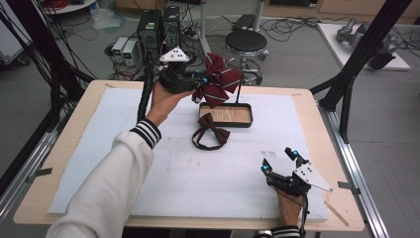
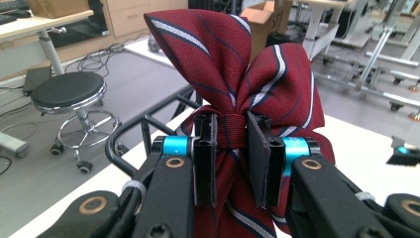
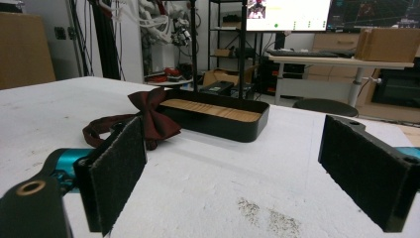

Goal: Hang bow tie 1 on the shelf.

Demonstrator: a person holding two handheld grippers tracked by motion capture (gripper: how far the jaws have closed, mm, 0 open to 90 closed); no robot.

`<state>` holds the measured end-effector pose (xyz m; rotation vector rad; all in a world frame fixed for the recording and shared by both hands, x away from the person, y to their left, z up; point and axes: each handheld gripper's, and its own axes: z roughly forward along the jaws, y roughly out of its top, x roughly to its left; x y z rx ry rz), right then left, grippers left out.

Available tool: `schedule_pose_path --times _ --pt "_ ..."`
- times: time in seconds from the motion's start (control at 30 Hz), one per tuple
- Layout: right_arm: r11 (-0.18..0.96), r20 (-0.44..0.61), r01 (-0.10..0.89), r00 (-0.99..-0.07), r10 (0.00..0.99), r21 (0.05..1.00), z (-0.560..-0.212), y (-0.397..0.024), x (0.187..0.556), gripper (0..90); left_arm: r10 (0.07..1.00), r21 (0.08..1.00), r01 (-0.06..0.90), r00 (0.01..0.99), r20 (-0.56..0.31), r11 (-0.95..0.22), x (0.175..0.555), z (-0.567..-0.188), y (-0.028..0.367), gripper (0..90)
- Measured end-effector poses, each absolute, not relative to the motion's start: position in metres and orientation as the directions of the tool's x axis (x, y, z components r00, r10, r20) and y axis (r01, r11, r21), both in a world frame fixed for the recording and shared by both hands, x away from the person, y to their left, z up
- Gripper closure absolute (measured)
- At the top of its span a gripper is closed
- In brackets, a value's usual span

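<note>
Left gripper (image 1: 198,79): I have it lifted above the far left part of the table, jaws clamped on the striped bow tie (image 1: 218,79) at its centre knot; the left gripper view (image 2: 232,163) has a pad on each side of the knot band.
Striped bow tie: dark red with white stripes, in the air just over the near-left end of the tray (image 1: 203,119), loops fanned out above the jaws and tails hanging below.
How it handles: my guess is light and soft. The loops flop and fold, the woven cloth looks smooth enough to slide, so the knot is the firm place to pinch. A loop would just crumple.
Tray: black rim, wood floor, nothing in it, at the middle of the far side of the white mat (image 1: 99,148).
Plain bow tie (image 1: 210,131): darker red, lying on the mat and touching the tray's near wall, neck strap curled beside it. I'd take it by the knot as well.
Right gripper (image 1: 281,161): resting low at the near right, jaws wide apart, nothing between them.
</note>
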<state>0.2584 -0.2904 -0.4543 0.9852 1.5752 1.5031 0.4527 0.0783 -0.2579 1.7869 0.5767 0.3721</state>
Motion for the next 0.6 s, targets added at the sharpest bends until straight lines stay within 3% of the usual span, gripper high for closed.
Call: schedule_pose_path --times 0.6 --pt "0.021 -0.001 0.041 -0.438 0.899 0.999 -0.454 -0.291 0.259 10.6 0.594 0.955 0.251 0.797 -0.109 -0.161 0.484 -0.266 0.075 74.5"
